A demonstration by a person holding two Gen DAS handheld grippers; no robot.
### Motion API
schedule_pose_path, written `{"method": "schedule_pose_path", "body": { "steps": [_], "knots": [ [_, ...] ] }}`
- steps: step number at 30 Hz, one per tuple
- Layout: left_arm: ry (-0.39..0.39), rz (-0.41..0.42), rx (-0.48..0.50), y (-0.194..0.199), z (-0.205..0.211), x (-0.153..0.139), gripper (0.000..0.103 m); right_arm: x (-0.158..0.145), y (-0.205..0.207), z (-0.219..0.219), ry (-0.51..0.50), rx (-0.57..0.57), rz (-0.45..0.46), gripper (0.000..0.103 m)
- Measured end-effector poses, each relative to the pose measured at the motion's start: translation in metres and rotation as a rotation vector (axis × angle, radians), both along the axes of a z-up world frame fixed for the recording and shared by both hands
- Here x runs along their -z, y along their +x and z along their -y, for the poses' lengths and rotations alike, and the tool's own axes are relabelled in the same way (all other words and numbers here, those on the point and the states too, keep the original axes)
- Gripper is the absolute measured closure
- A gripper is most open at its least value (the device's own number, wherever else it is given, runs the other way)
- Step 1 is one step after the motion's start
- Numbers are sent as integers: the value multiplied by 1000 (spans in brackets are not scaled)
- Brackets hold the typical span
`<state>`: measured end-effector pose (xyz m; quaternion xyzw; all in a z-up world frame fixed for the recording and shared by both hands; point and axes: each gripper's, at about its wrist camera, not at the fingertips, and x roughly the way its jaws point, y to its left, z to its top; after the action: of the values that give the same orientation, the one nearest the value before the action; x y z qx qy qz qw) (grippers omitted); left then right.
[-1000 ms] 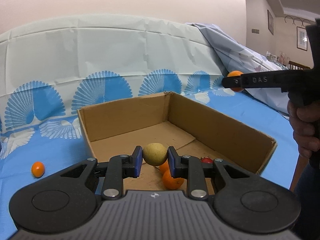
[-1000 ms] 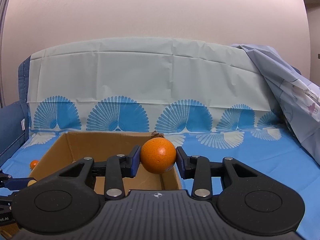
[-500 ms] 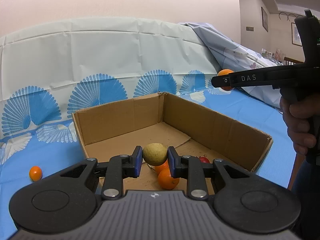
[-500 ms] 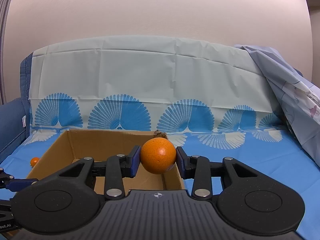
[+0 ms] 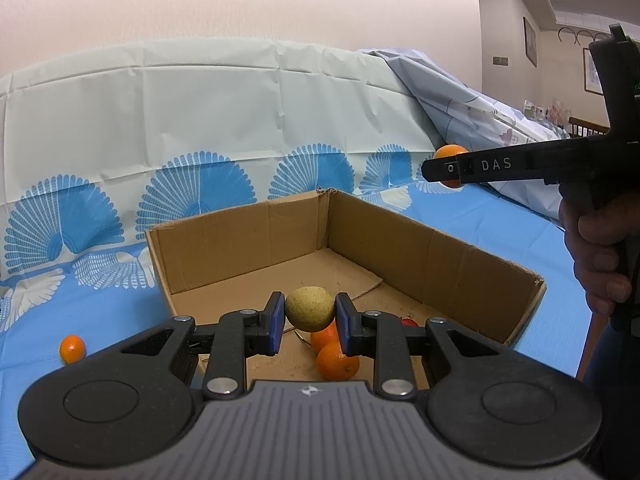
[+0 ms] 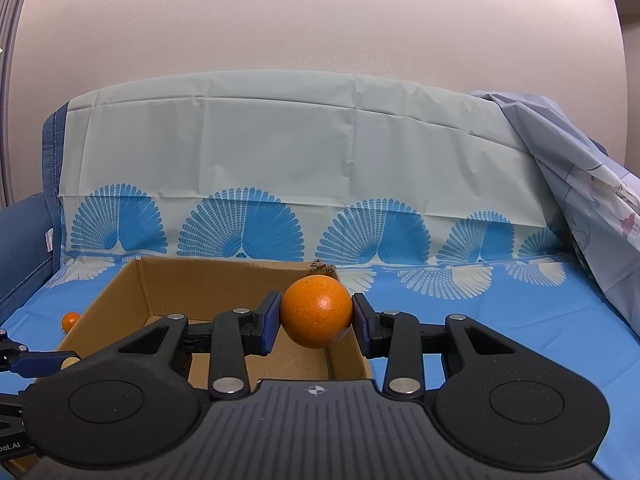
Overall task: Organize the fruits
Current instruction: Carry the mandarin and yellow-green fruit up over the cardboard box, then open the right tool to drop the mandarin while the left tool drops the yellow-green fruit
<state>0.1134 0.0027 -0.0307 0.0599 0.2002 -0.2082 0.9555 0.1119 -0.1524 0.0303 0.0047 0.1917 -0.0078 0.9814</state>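
My left gripper (image 5: 310, 316) is shut on a yellow-green round fruit (image 5: 310, 307), held above the near part of an open cardboard box (image 5: 400, 232). Two oranges (image 5: 334, 358) and a small red fruit (image 5: 409, 322) lie in the box below it. My right gripper (image 6: 316, 318) is shut on a large orange (image 6: 316, 310), held above the box's right near corner (image 6: 344, 360). In the left wrist view the right gripper (image 5: 444, 170) shows at right, above the box's far right wall, with the orange (image 5: 450, 152) in it. A small orange (image 5: 72, 348) lies on the blue cloth left of the box; it also shows in the right wrist view (image 6: 71, 320).
The box sits on a blue cloth (image 6: 480, 320) with white and blue fan patterns that runs up a backrest (image 6: 280, 152). A pale blue sheet (image 6: 592, 208) is bunched at the right. A person's hand (image 5: 600, 256) holds the right gripper's handle.
Both grippers have moved slightly with their fruits still held; the box sits a little lower and more central in the left view. The right gripper has shifted left over the box.
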Motion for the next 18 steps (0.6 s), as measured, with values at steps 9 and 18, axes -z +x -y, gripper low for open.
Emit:
{"method": "schedule_pose_path", "body": {
  "steps": [9,18],
  "knots": [
    [-1,2,0,0,0,-1,73,0,2,-2,-6,-6,-1,64],
    [1,-5,0,1,0,-2,68,0,2,-4,-7,-7,-6,64]
  ]
}}
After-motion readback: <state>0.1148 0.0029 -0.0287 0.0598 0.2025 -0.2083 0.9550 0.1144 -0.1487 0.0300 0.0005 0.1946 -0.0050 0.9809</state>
